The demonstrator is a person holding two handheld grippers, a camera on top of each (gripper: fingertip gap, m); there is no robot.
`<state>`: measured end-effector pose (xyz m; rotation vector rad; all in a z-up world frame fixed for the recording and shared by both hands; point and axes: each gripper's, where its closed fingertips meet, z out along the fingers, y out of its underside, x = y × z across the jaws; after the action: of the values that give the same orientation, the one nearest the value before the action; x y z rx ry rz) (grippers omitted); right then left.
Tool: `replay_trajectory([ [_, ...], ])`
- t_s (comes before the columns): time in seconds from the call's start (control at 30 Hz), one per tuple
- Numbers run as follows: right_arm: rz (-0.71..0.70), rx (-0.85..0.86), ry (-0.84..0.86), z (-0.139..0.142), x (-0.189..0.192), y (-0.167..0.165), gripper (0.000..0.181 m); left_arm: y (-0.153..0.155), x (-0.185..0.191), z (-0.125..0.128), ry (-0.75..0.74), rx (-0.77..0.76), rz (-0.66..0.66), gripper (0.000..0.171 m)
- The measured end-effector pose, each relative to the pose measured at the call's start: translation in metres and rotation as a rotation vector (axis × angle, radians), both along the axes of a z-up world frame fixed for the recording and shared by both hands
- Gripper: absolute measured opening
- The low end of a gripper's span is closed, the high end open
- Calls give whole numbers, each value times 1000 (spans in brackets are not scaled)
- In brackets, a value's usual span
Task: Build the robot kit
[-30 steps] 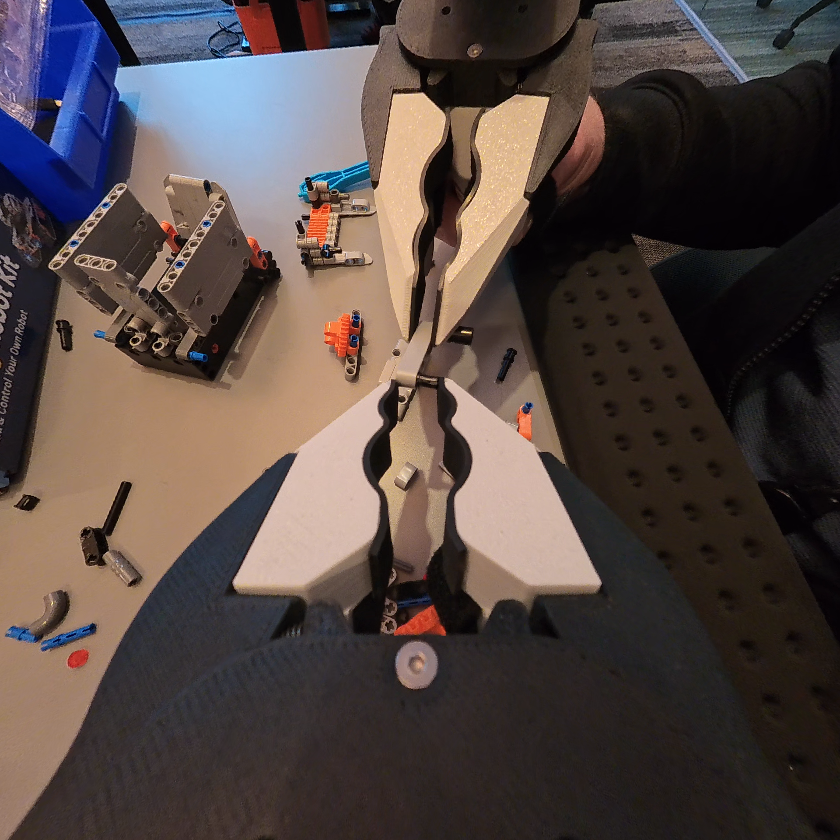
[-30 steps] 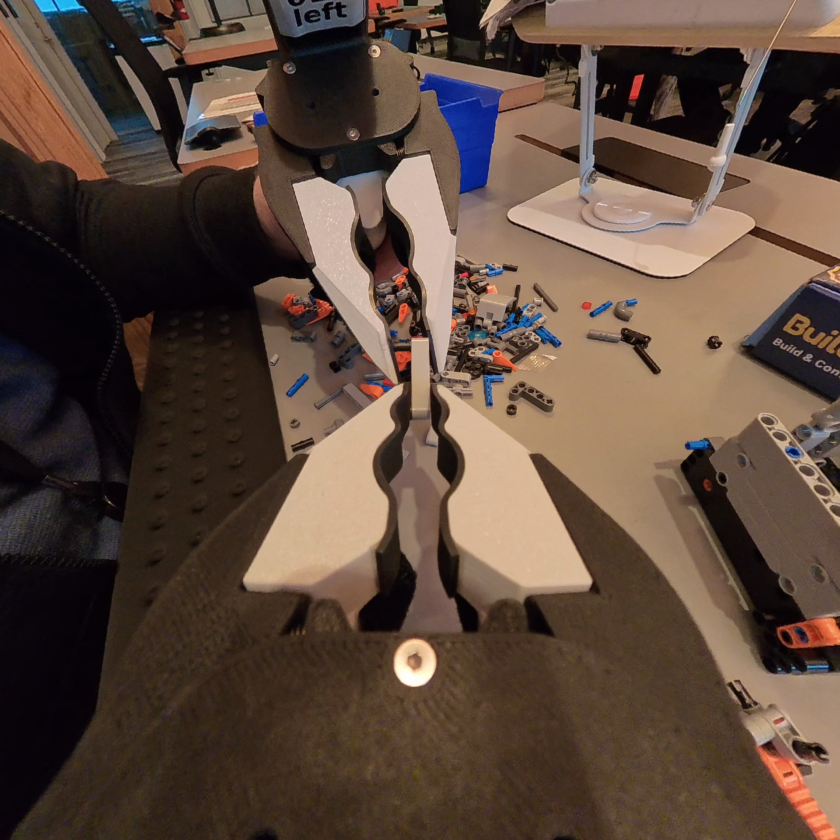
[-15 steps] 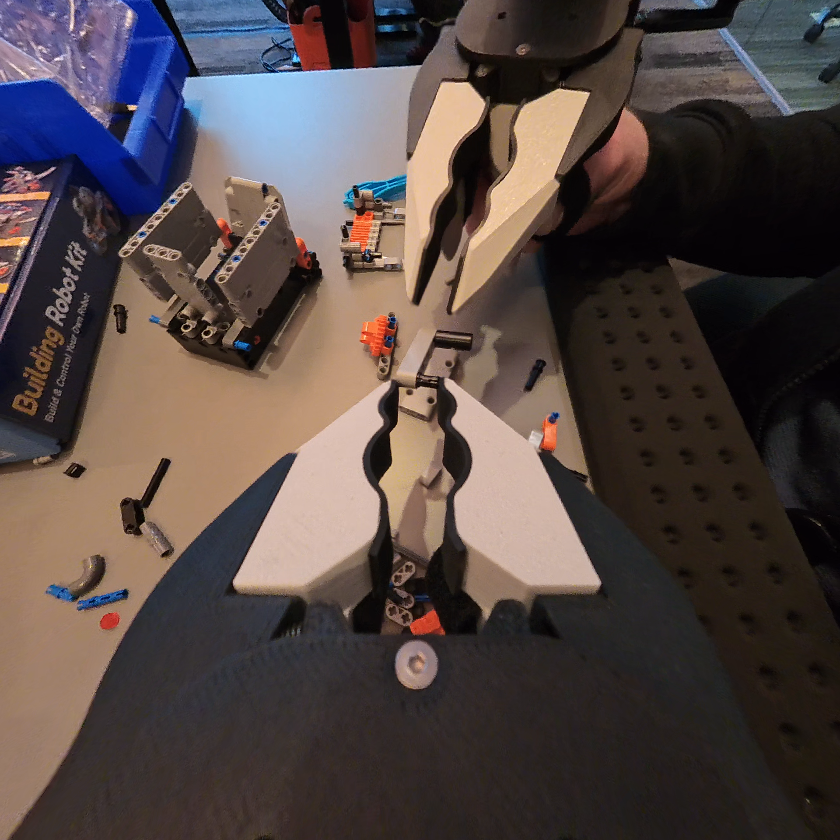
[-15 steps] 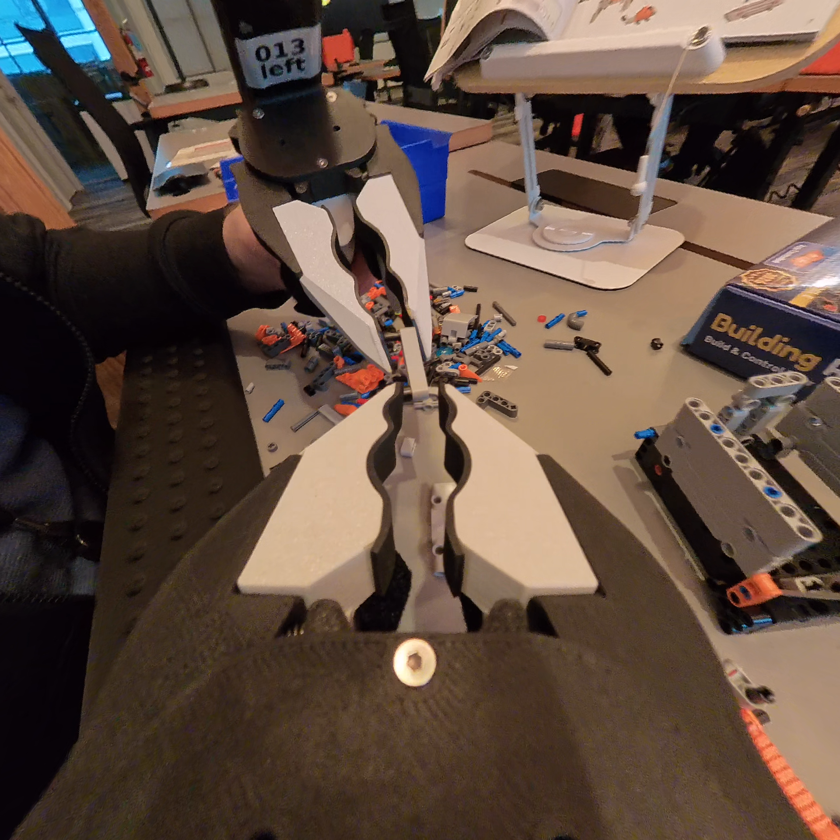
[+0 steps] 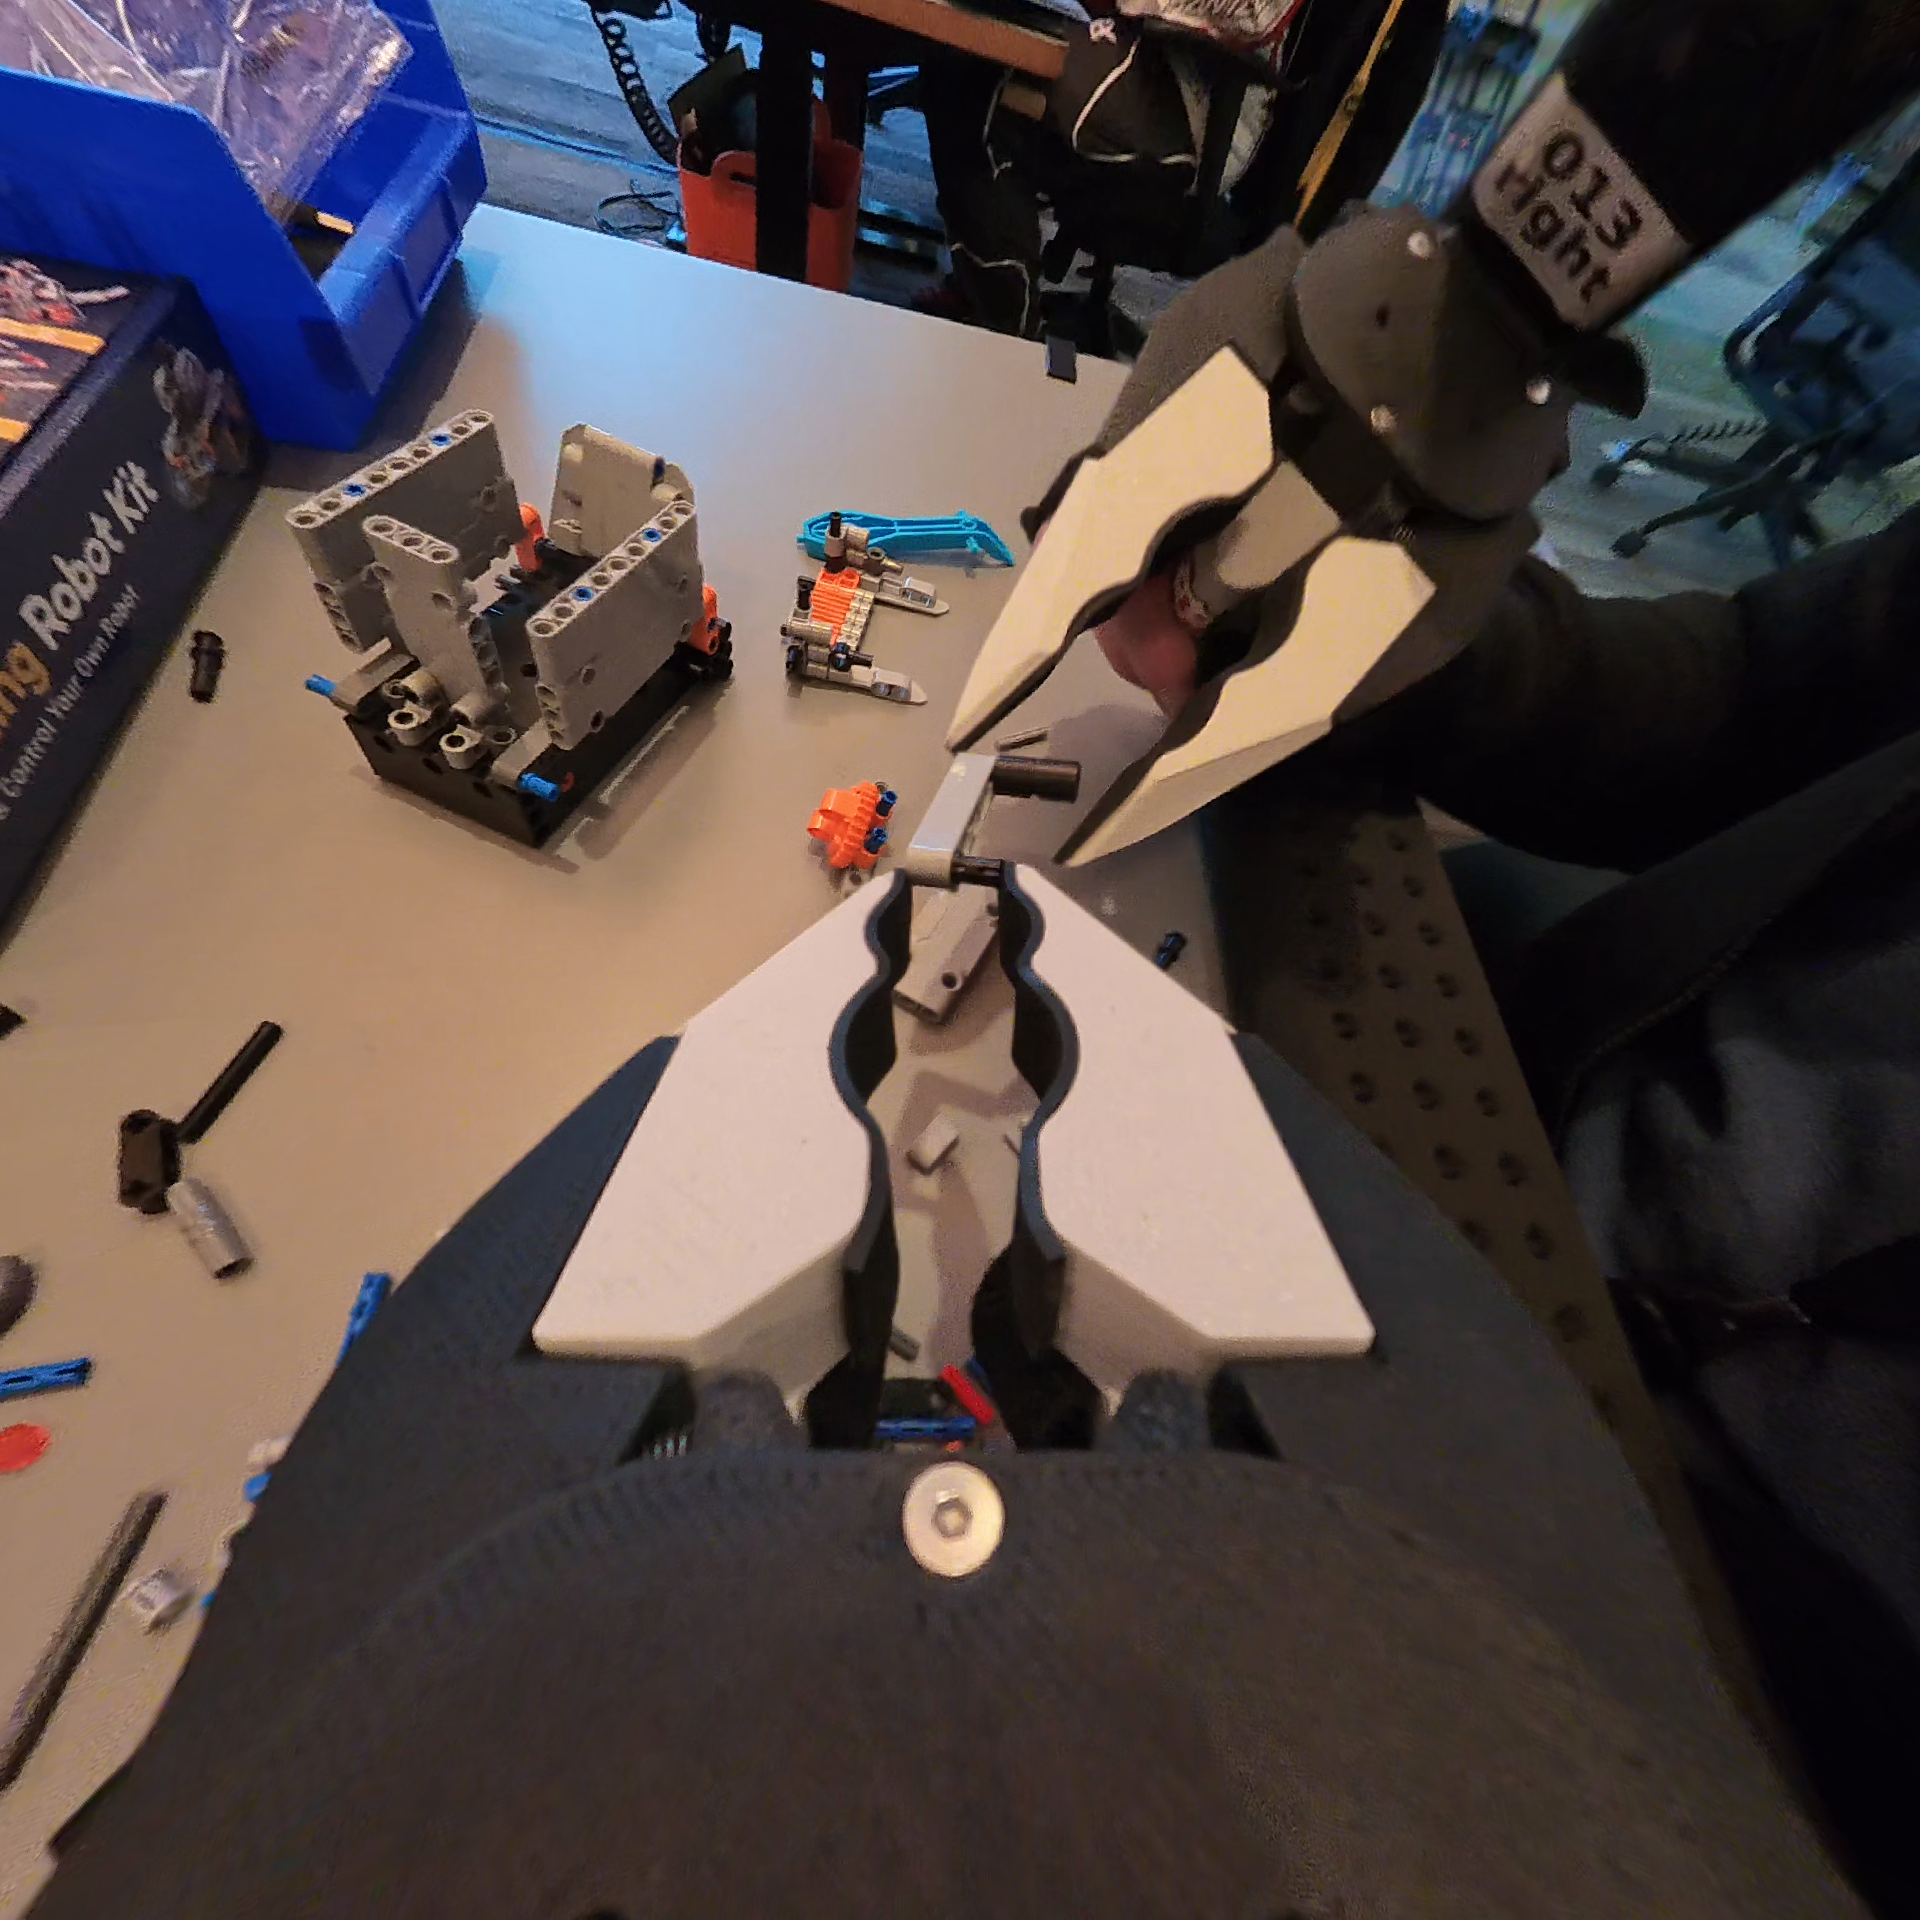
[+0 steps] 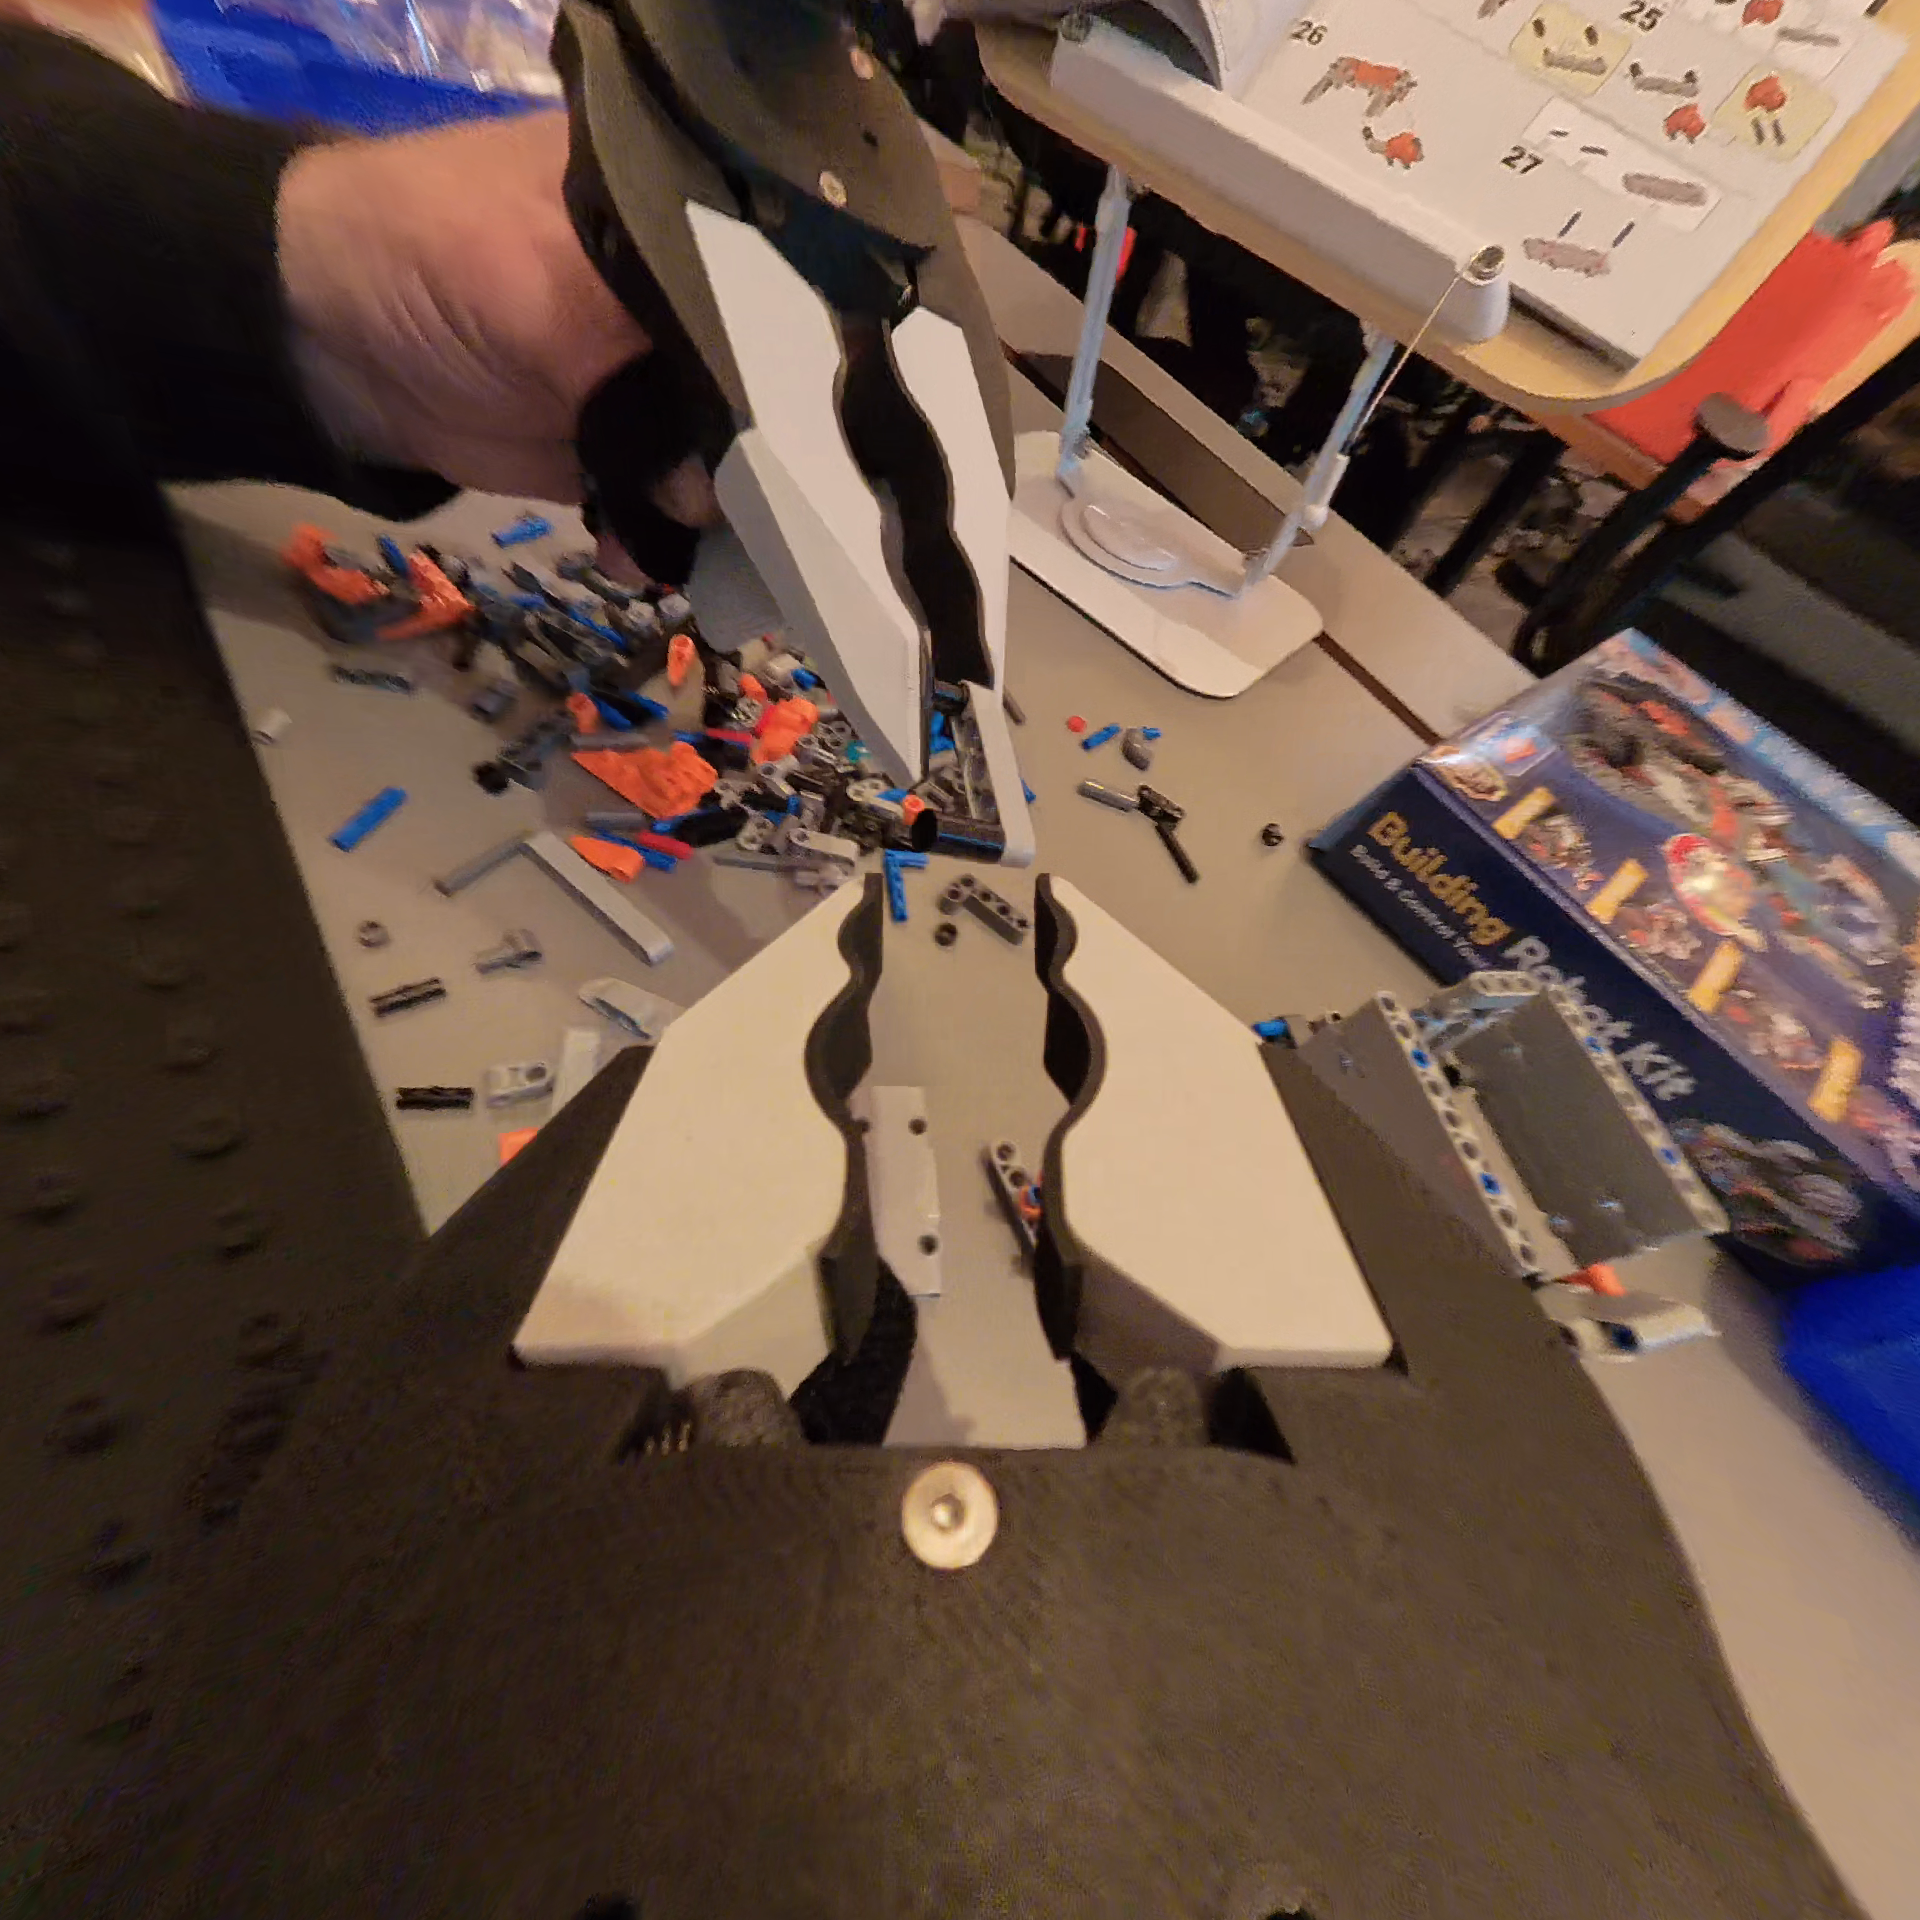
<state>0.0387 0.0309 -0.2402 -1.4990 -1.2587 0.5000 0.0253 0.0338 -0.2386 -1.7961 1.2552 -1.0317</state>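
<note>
The left gripper (image 5: 954,883) is clamped narrow on a small grey beam (image 5: 954,821) carrying black pins. At about one o'clock from it the right gripper (image 5: 1013,795) hangs spread wide and empty, just beside one pin. The grey block build (image 5: 509,634) stands at ten o'clock, seemingly half-built; the loose parts pile (image 6: 675,748) looks blurred.

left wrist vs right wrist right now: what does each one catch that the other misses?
Left wrist view only: the turquoise curved piece and the orange-grey subassembly.

Right wrist view only: the loose parts pile, the white stand base and the open instruction booklet.

Both: the left gripper shut on a light grey beam with black pins, the open, empty right gripper, the grey-and-black build, the kit box and the grey table.
</note>
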Motion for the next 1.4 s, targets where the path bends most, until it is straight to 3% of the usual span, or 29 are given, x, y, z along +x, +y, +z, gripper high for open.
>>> replay_trajectory([
  [0.4, -100, 274, -166, 4, 0, 3, 13, -1, 3, -4, -2, -64, 10, 14],
  [0.77, -43, 126, -17, 12, -6, -3, 5, -5, 10, 2, -70, -102, -7, 17],
  [1.0, -10, 37, 73, 16, -6, -3, 5, -6, 13, 11, -159, -157, -20, 8],
  [1.4, -94, 190, -53, 15, -9, 3, 8, 0, 12, 10, -163, -164, 18, 6],
])
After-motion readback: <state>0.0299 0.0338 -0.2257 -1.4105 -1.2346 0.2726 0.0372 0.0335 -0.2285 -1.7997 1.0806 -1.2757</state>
